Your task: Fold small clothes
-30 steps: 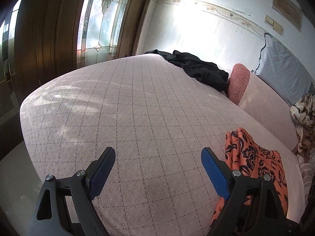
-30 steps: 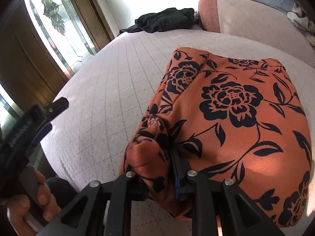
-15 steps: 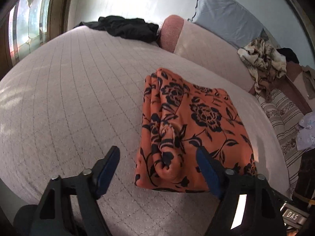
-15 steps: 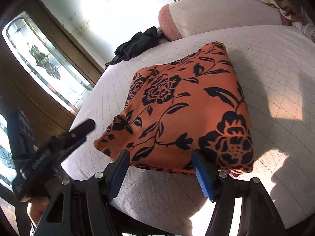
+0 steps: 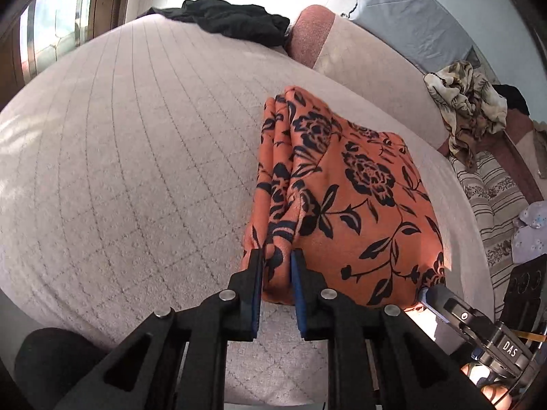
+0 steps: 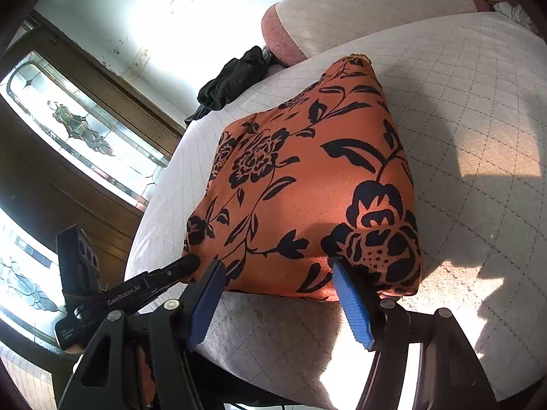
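Pinching only the near corner of the folded orange black-flowered cloth [image 5: 345,188], our left hand-held gripper [image 5: 277,266] has just been closing; lifting risks unfolding, since our right hand-held gripper [image 6: 277,273] gapes.

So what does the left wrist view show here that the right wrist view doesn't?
Only the left wrist view: the left gripper, whose jaws have just been closing, pinching the layered near corner of the orange floral garment, and a crumpled patterned cloth off to the right.

Only the right wrist view: the right gripper open at the garment's near edge, and the leaded glass door.

Both: the folded garment, the quilted bed, the black clothing.
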{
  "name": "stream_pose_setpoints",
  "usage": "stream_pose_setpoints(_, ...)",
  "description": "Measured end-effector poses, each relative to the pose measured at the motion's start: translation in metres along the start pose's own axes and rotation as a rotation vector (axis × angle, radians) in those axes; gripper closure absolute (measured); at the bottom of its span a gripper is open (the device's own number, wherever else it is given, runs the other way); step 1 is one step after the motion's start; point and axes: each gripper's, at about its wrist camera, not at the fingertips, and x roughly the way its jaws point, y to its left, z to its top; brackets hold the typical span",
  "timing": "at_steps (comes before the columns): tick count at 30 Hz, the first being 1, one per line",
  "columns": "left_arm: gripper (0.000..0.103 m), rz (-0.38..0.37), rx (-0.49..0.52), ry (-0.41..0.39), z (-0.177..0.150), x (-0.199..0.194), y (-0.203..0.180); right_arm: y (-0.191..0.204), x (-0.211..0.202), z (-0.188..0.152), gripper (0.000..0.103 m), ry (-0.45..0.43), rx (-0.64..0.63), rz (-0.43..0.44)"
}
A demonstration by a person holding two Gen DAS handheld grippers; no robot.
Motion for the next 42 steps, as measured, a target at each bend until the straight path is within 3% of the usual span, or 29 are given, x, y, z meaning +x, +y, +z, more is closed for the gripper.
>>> stream_pose_setpoints(3, 0.08, 0.01, 0.092, -0.096, 0.022, -0.027, -0.025, -0.004, -0.001, -0.002, 0.034, -0.005, 0.02, 0.027)
stream_pose_setpoints(5, 0.058, -0.013, 0.146, -0.122, 0.041, -0.029, -0.044, -0.005, -0.001, -0.003, 0.033, -0.005, 0.03, 0.039)
stream_pose_setpoints(6, 0.055, -0.023, 0.167, -0.12, 0.051, -0.023, -0.053, -0.006, -0.001, -0.003, 0.033, -0.005, 0.035, 0.047)
stream_pose_setpoints(8, 0.054, -0.026, 0.185, -0.076, 0.071, 0.002, -0.061, -0.006, -0.002, -0.003, 0.033, -0.002, 0.044, 0.059)
stream_pose_setpoints(10, 0.054, -0.029, 0.17, 0.027, 0.087, 0.043, -0.057, -0.007, -0.004, -0.004, 0.033, 0.002, 0.051, 0.071)
stream_pose_setpoints(11, 0.063, 0.043, 0.175, 0.088, 0.09, 0.069, -0.051, -0.007, -0.005, -0.003, 0.033, 0.007, 0.056, 0.078)
stream_pose_setpoints(12, 0.069, 0.094, 0.127, 0.15, 0.088, 0.093, -0.036, -0.008, -0.007, -0.002, 0.033, 0.011, 0.063, 0.087)
stream_pose_setpoints(13, 0.068, 0.037, 0.033, 0.164, 0.085, 0.102, -0.017, -0.009, -0.011, 0.0, 0.033, 0.012, 0.068, 0.097)
stream_pose_setpoints(14, 0.067, -0.009, -0.013, 0.137, 0.084, 0.099, -0.006, -0.01, -0.016, 0.003, 0.033, 0.009, 0.071, 0.108)
stream_pose_setpoints(16, 0.067, -0.008, 0.011, 0.121, 0.081, 0.093, -0.005, -0.015, -0.036, 0.012, 0.032, -0.026, 0.068, 0.119)
stream_pose_setpoints(19, 0.067, 0.025, 0.064, 0.09, 0.077, 0.094, -0.013, -0.04, -0.061, 0.036, 0.016, -0.13, 0.133, 0.08)
stream_pose_setpoints(20, 0.067, 0.021, 0.052, 0.083, 0.078, 0.094, -0.012, -0.053, -0.058, 0.048, 0.016, -0.131, 0.166, 0.073)
stream_pose_setpoints(22, 0.067, 0.015, 0.048, 0.074, 0.078, 0.094, -0.011, -0.078, -0.041, 0.069, 0.016, -0.077, 0.236, 0.063)
stream_pose_setpoints(27, 0.064, 0.011, 0.075, 0.048, 0.077, 0.094, -0.013, -0.106, 0.027, 0.085, 0.016, 0.126, 0.389, 0.216)
stream_pose_setpoints(28, 0.062, 0.005, 0.071, 0.043, 0.077, 0.094, -0.011, -0.105, 0.038, 0.081, 0.02, 0.158, 0.391, 0.205)
stream_pose_setpoints(29, 0.056, 0.008, 0.064, 0.038, 0.077, 0.094, -0.009, -0.097, 0.04, 0.084, 0.035, 0.152, 0.354, 0.178)
stream_pose_setpoints(30, 0.056, -0.007, 0.049, 0.039, 0.076, 0.095, -0.004, -0.088, 0.039, 0.086, 0.045, 0.155, 0.311, 0.173)
stream_pose_setpoints(31, 0.056, -0.031, 0.031, 0.039, 0.075, 0.096, 0.002, -0.078, 0.033, 0.088, 0.062, 0.13, 0.267, 0.17)
stream_pose_setpoints(32, 0.056, -0.047, 0.021, 0.039, 0.076, 0.096, 0.005, -0.068, 0.027, 0.09, 0.064, 0.117, 0.218, 0.149)
stream_pose_setpoints(34, 0.056, -0.049, 0.024, 0.035, 0.076, 0.095, 0.005, -0.05, 0.023, 0.089, 0.064, 0.099, 0.112, 0.048)
stream_pose_setpoints(36, 0.055, -0.042, 0.044, 0.028, 0.075, 0.094, 0.003, -0.05, 0.043, 0.077, 0.063, 0.152, 0.013, -0.111)
stream_pose_setpoints(39, 0.055, -0.049, 0.041, 0.021, 0.074, 0.094, 0.004, -0.058, 0.034, 0.08, 0.053, 0.129, 0.094, -0.054)
stream_pose_setpoints(42, 0.055, -0.059, 0.026, 0.019, 0.074, 0.094, 0.003, -0.068, 0.012, 0.094, 0.041, 0.049, 0.194, 0.04)
